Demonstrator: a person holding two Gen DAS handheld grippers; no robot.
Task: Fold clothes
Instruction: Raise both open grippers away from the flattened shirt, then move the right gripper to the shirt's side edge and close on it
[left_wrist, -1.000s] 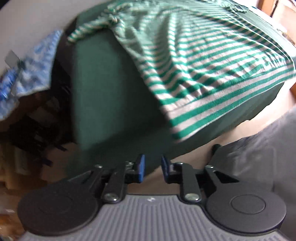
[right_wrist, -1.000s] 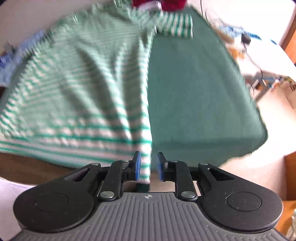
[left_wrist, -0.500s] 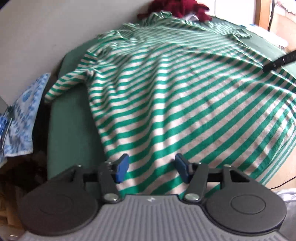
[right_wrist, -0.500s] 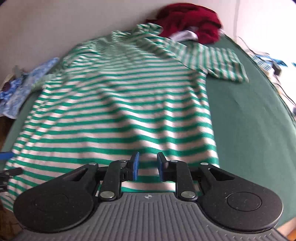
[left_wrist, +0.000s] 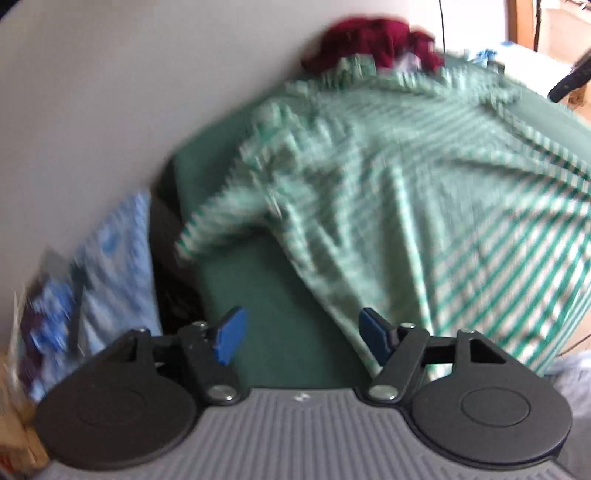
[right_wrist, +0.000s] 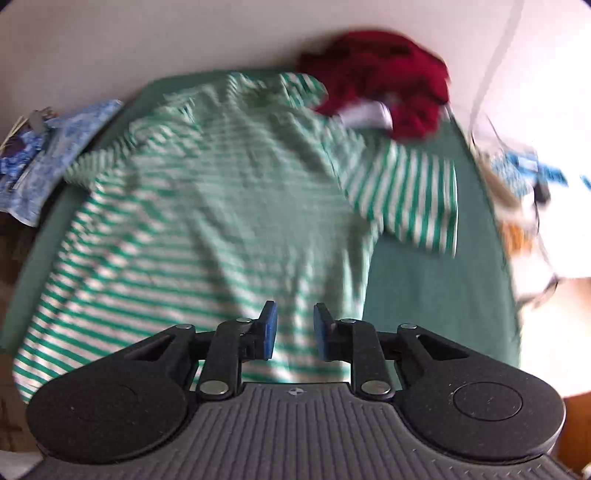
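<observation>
Left gripper (left_wrist: 300, 338) spread wider, right gripper (right_wrist: 294, 330) narrowly parted, empty above striped shirt (right_wrist: 221, 221)

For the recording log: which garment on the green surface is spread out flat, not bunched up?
The green-and-white striped shirt lies spread across the green surface. The dark red garment sits crumpled in a heap beyond the shirt's collar.

I am looking at a surface covered in dark green cloth (right_wrist: 436, 295), set against a pale wall. A green-and-white striped shirt (right_wrist: 221, 221) is lying spread across it, its sleeve reaching right. A dark red garment (right_wrist: 384, 81) is sitting bunched at the far right corner.
</observation>
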